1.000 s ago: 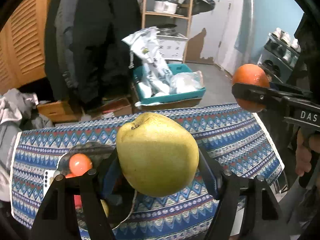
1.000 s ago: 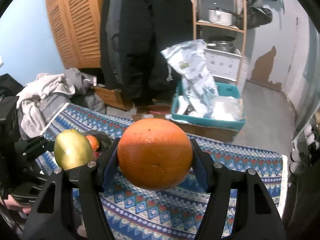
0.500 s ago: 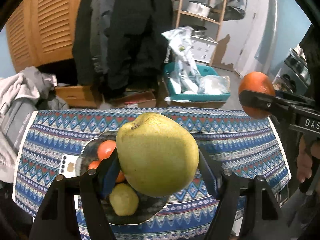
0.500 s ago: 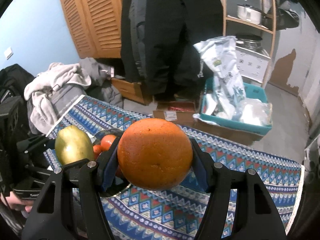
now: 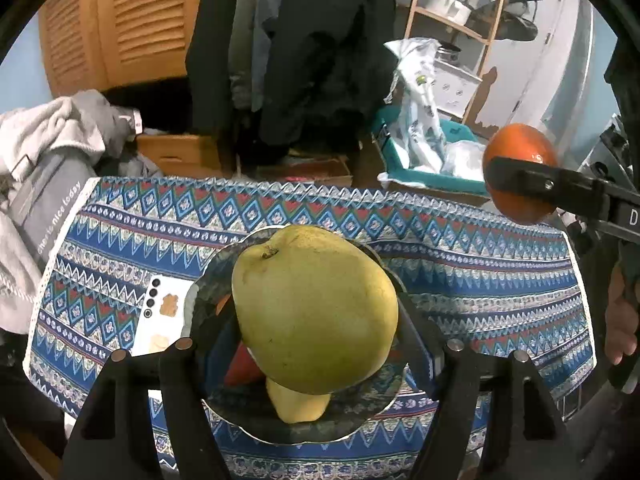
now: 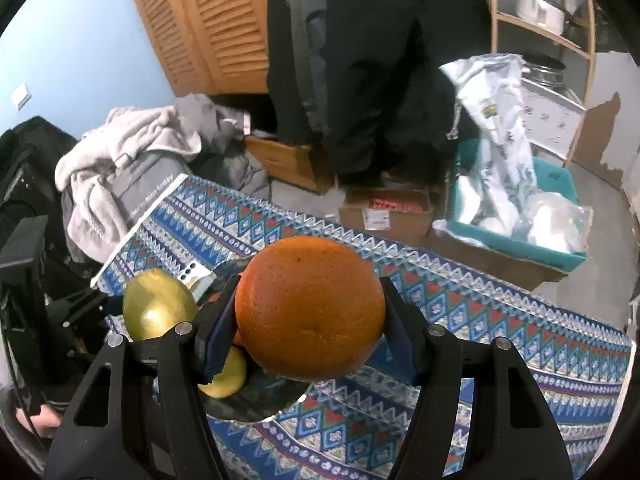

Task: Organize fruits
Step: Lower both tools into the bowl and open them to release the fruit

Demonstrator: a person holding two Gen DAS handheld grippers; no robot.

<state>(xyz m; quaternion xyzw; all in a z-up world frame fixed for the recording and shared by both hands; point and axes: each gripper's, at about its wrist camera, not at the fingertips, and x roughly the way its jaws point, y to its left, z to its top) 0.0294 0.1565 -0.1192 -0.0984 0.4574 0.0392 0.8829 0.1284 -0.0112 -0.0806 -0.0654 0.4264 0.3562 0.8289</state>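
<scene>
My left gripper [image 5: 316, 320] is shut on a large yellow-green pear [image 5: 316, 308] and holds it above a dark plate [image 5: 360, 420] on the patterned tablecloth. The plate holds a smaller yellow fruit [image 5: 298, 404] and orange-red fruits [image 5: 240, 368], mostly hidden behind the pear. My right gripper [image 6: 310, 320] is shut on an orange [image 6: 310, 308], held above the cloth to the right of the plate [image 6: 260, 400]. The orange also shows in the left wrist view [image 5: 520, 152], and the pear in the right wrist view [image 6: 158, 304].
A white phone [image 5: 160, 320] lies on the blue patterned tablecloth [image 5: 480, 272] just left of the plate. Beyond the table are a clothes pile [image 5: 48, 148], cardboard boxes [image 6: 384, 212], hanging coats and a teal bin with bags [image 6: 516, 216].
Both grippers have moved so that the plate lies nearer and more central; the pear now hangs over the plate. The orange stays gripped to the right.
</scene>
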